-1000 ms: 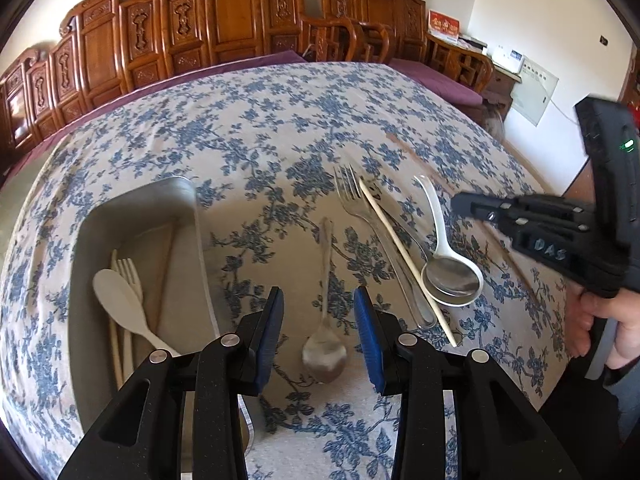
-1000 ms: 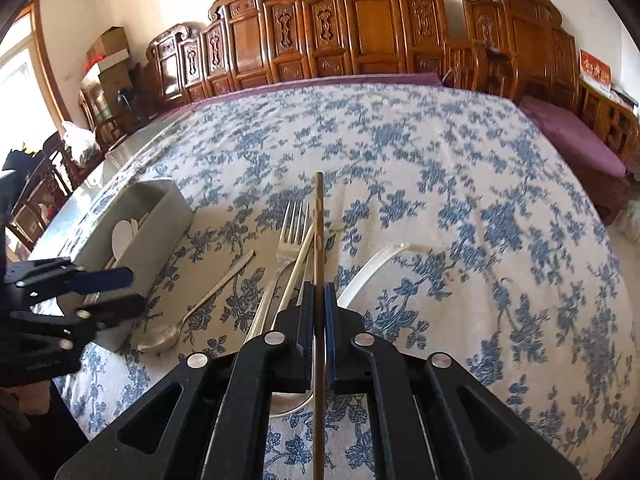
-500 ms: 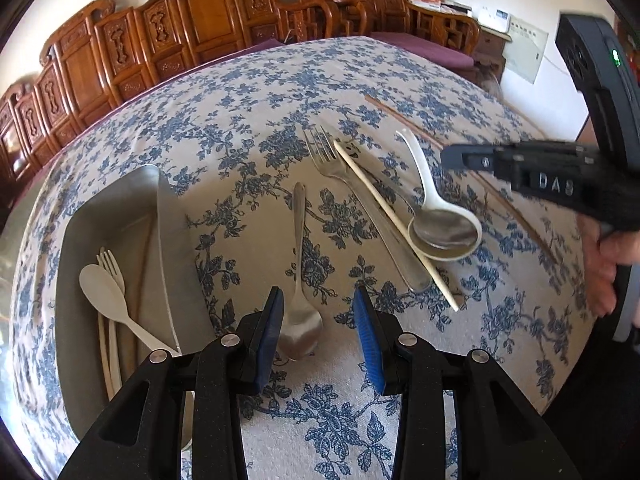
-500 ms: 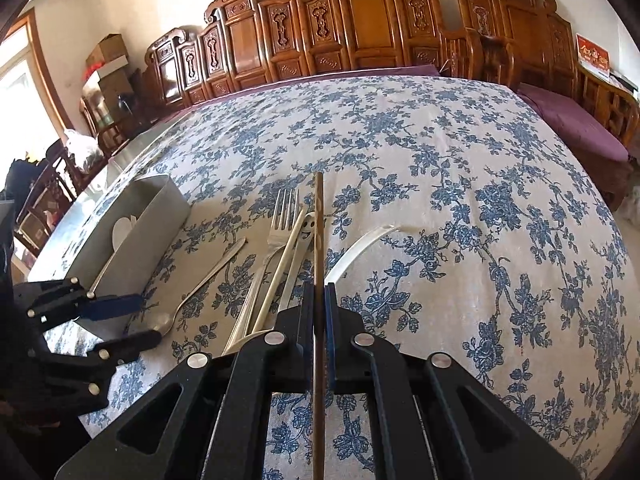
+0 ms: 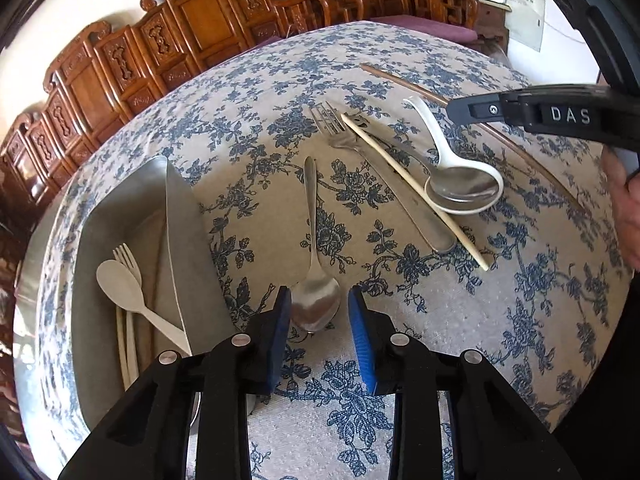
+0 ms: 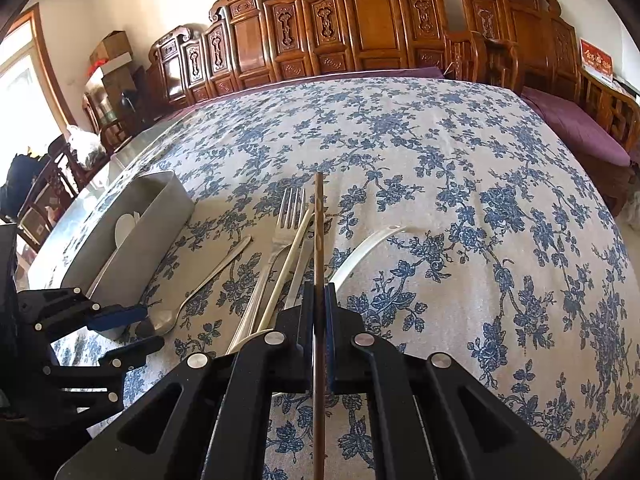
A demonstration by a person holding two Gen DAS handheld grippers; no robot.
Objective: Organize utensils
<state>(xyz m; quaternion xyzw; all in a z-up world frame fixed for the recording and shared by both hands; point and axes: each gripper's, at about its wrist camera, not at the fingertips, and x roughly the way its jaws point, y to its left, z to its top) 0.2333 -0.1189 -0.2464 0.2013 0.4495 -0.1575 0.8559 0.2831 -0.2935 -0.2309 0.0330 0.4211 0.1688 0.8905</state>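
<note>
My left gripper (image 5: pixel 316 314) is open, its blue pads on either side of the bowl of a steel spoon (image 5: pixel 314 240) lying on the tablecloth. A grey tray (image 5: pixel 188 240) at the left holds a cream spoon (image 5: pixel 132 296), a cream fork and chopsticks. My right gripper (image 6: pixel 319 300) is shut on a brown chopstick (image 6: pixel 318 220); it also shows in the left wrist view (image 5: pixel 520 152). On the cloth lie a steel fork (image 5: pixel 380 168), a cream chopstick (image 5: pixel 416 188) and a white soup spoon (image 5: pixel 460 184).
The round table with a blue-flowered cloth (image 6: pixel 460 200) is ringed by carved wooden chairs (image 6: pixel 360 20). The table's near edge runs just under both grippers. The left gripper shows at the lower left in the right wrist view (image 6: pixel 132 328).
My left gripper has moved down and forward, so the steel spoon's bowl now lies between its pads. My right gripper still holds the brown chopstick, lifted slightly.
</note>
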